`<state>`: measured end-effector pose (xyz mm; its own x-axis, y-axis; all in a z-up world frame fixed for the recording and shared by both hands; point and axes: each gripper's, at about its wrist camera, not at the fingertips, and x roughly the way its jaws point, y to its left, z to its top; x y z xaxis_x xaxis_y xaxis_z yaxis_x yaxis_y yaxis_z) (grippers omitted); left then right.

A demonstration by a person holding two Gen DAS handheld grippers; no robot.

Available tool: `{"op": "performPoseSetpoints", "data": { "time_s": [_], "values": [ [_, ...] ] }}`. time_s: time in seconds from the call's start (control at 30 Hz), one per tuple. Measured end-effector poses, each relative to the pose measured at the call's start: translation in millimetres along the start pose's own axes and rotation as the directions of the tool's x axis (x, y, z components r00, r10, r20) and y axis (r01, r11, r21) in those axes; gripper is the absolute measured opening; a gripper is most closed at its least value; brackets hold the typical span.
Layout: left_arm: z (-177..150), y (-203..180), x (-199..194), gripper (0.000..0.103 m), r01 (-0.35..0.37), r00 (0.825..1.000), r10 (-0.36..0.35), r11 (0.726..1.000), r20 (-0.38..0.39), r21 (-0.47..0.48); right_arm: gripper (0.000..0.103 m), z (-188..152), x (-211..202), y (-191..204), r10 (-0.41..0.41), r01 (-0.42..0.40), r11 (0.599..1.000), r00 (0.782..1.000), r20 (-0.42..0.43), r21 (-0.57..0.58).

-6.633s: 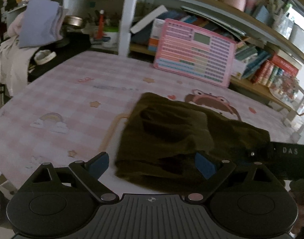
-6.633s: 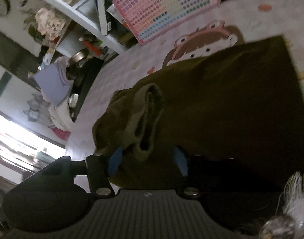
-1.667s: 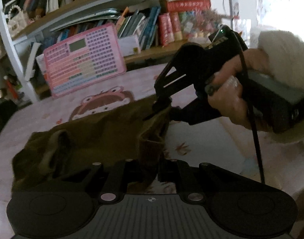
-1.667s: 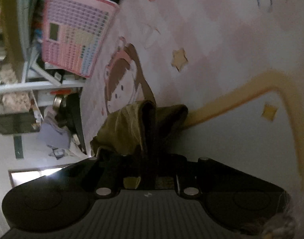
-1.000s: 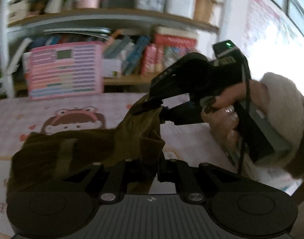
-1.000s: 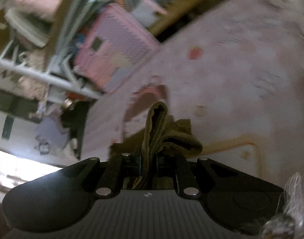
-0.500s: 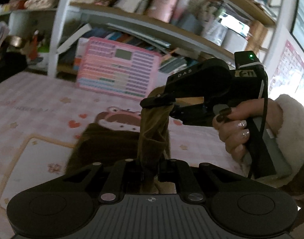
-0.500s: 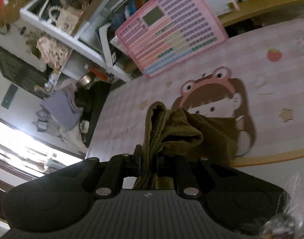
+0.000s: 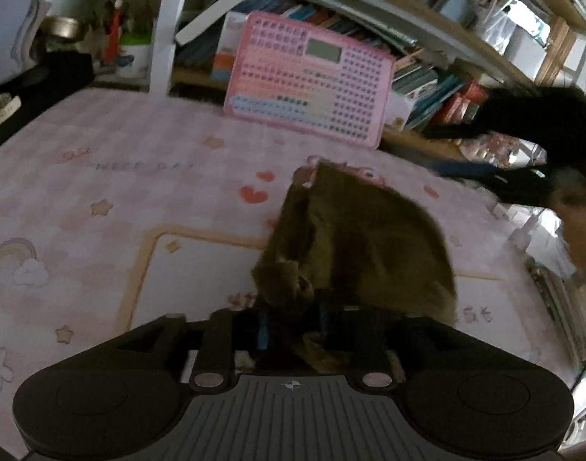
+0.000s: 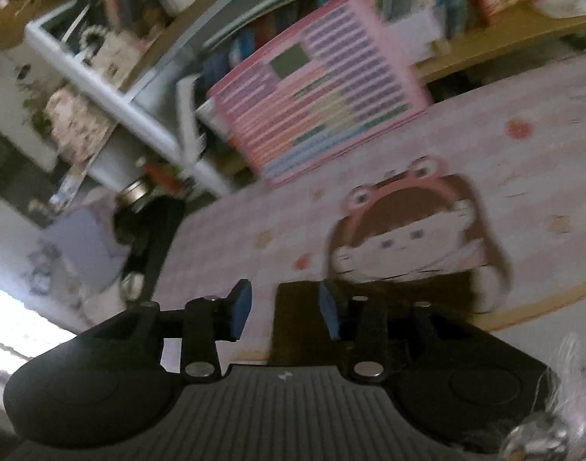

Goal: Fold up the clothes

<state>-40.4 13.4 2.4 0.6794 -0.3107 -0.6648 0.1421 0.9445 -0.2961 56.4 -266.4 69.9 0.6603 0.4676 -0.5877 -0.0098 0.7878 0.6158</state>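
A dark olive garment [image 9: 362,238] lies folded in a rough heap on the pink cartoon table cover [image 9: 139,161]. My left gripper [image 9: 293,324] sits low at its near edge. The jaws are slightly apart, the blue pads [image 9: 262,332] show, and a bunched fold of cloth lies between them. My right gripper [image 10: 284,307] is open with nothing between its fingers; the garment [image 10: 446,292] shows as a dark patch just under and beyond its right finger. In the left wrist view the right gripper [image 9: 523,134] is a dark blur at the far right, above the table.
A pink keypad toy board [image 9: 308,77] leans against the bookshelf [image 9: 427,19] at the table's back. A black object with a metal bowl [image 9: 62,29] stands at the back left. A cream-outlined white panel [image 9: 201,272] lies left of the garment.
Both grippers held the garment up half a second ago. Now it lies on the table, the right gripper has let go and pulled away, and the left jaws have loosened.
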Motion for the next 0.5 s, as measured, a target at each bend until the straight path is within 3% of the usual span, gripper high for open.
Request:
{"op": "performPoseSetpoints", "data": {
  "time_s": [0.1, 0.2, 0.3, 0.43, 0.47, 0.5],
  "values": [
    [8, 11, 2, 0.052, 0.026, 0.999, -0.025, 0.999, 0.025, -0.039, 0.040, -13, -21, -25, -0.112, 0.112, 0.994, 0.993, 0.040, -0.002],
    [19, 20, 6, 0.064, 0.076, 0.995, -0.071, 0.993, 0.065, -0.085, 0.042, -35, -33, -49, -0.185, 0.185, 0.983, 0.983, 0.015, 0.016],
    [30, 25, 11, 0.067, 0.127, 0.989, -0.117, 0.986, 0.096, -0.110, 0.058, -58, -37, -63, -0.157, 0.158, 0.987, 0.987, -0.041, 0.025],
    [37, 10, 34, 0.066, 0.150, 0.987, -0.150, 0.989, 0.055, -0.012, 0.060, -80, -31, -64, -0.115, 0.121, 0.991, 0.988, -0.099, 0.054],
    [38, 4, 34, 0.059, 0.151, 0.986, -0.153, 0.988, 0.061, 0.032, 0.060, -84, -28, -63, -0.112, 0.118, 0.991, 0.988, -0.109, 0.056],
    [39, -1, 35, 0.012, 0.151, 0.985, -0.156, 0.986, 0.067, 0.076, 0.060, -88, -24, -61, -0.115, 0.123, 0.991, 0.986, -0.121, 0.058]
  ]
}}
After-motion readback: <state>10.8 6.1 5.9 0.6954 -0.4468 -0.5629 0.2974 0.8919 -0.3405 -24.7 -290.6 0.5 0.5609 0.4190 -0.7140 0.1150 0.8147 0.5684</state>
